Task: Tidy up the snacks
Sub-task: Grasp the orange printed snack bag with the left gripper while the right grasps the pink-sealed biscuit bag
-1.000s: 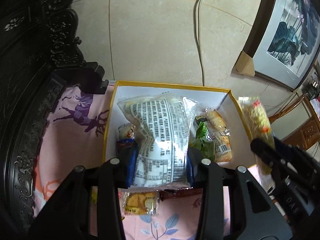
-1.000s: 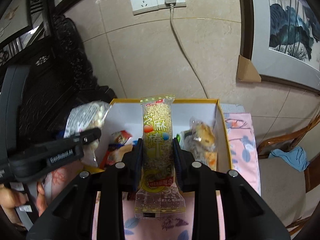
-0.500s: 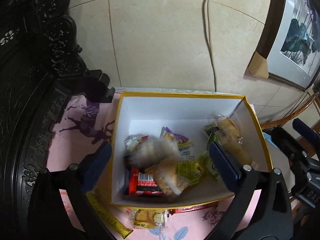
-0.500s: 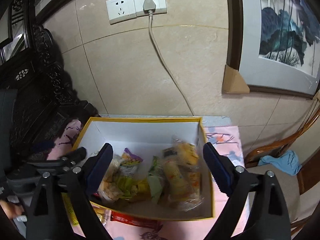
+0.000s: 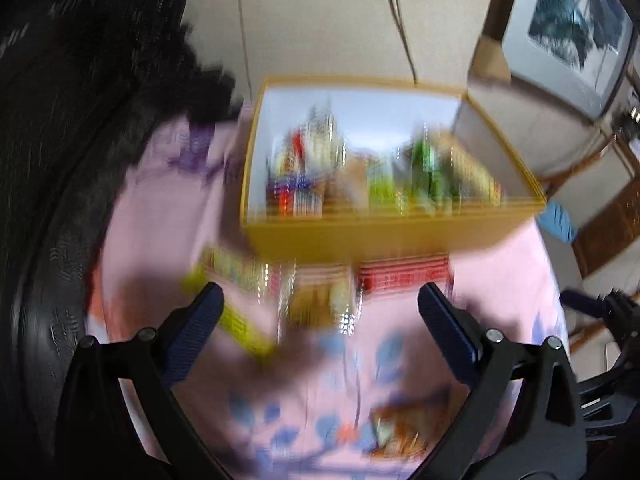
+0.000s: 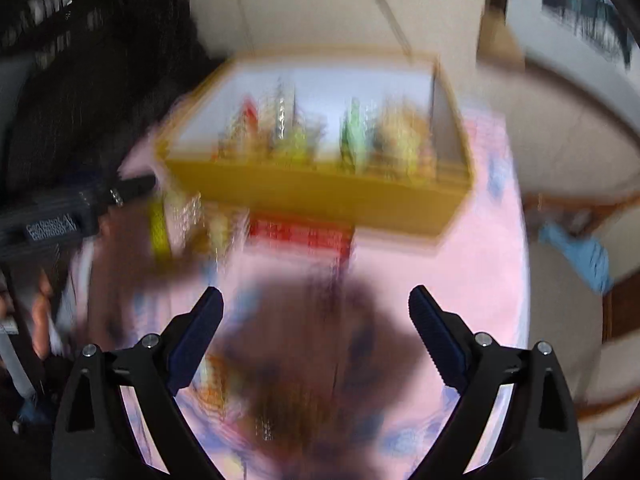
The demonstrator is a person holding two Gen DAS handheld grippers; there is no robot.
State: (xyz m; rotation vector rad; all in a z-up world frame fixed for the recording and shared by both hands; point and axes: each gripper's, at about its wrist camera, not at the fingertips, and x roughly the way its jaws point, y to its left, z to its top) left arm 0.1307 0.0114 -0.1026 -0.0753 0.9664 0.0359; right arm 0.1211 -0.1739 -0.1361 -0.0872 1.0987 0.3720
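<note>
Both views are smeared by motion. A yellow box with a white inside stands on the pink cloth and holds several snack packets. In front of it lie loose snacks: a red packet, a yellow-green bar and a small clear packet. My left gripper hangs open and empty above these loose snacks. My right gripper is over the cloth nearer me; its jaws are opening with nothing between them.
Dark carved furniture runs along the left. Behind the box are a tiled wall and a cable; a framed picture leans at the right. A blue cloth lies on a chair. Another packet lies near the front edge.
Both grippers let go of their packets into the box and opened wide. Both then pulled back and down, so the box now sits farther off and the loose snacks lie under them.
</note>
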